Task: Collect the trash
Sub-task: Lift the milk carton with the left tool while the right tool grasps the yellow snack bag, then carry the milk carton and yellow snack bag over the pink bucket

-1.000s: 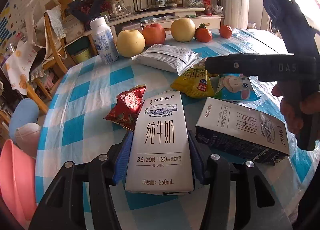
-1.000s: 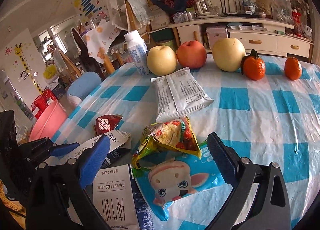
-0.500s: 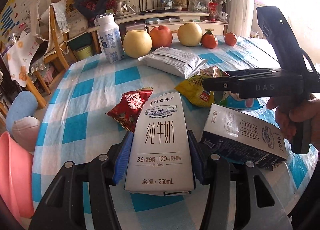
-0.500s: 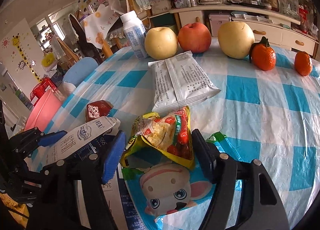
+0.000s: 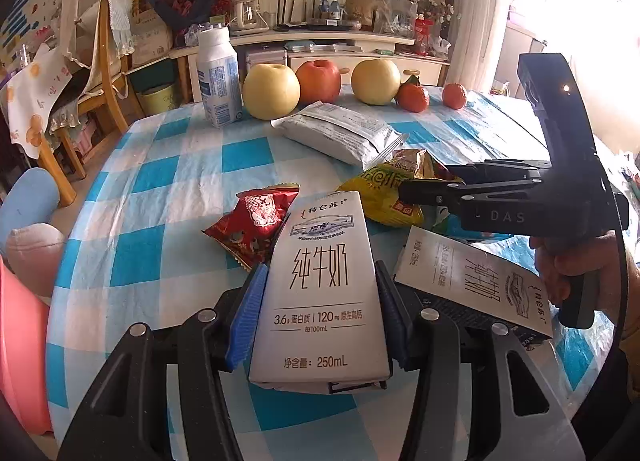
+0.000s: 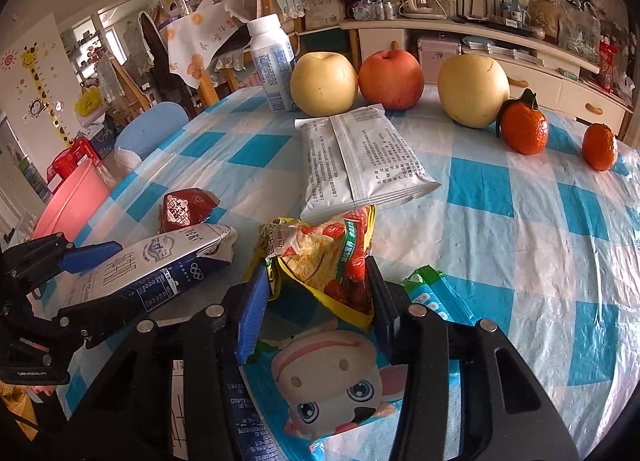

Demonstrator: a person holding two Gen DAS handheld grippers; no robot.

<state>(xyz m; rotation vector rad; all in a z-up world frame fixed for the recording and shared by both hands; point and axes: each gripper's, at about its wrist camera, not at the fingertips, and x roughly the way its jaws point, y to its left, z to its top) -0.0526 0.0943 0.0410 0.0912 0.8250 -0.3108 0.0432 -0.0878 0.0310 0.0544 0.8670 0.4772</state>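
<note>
My left gripper (image 5: 318, 309) is shut on a white milk carton (image 5: 322, 293) and holds it above the checked table; it also shows in the right wrist view (image 6: 160, 261). My right gripper (image 6: 316, 301) is closed around a yellow snack bag (image 6: 324, 257), its blue pads touching both sides; the bag also shows in the left wrist view (image 5: 384, 189). A blue wrapper with a cartoon face (image 6: 332, 377) lies under it. A red wrapper (image 5: 254, 221) and a second milk carton (image 5: 476, 281) lie on the table.
A white foil packet (image 6: 356, 161), a white bottle (image 5: 218, 77), three large fruits (image 5: 320, 81) and two small oranges (image 6: 524, 129) stand further back on the blue-checked tablecloth (image 5: 160, 181). A pink basin (image 6: 68, 205) sits off the table's left edge.
My right gripper has moved forward from over the blue wrapper to the yellow snack bag and closed its jaws on it. My left gripper has lifted the milk carton slightly.
</note>
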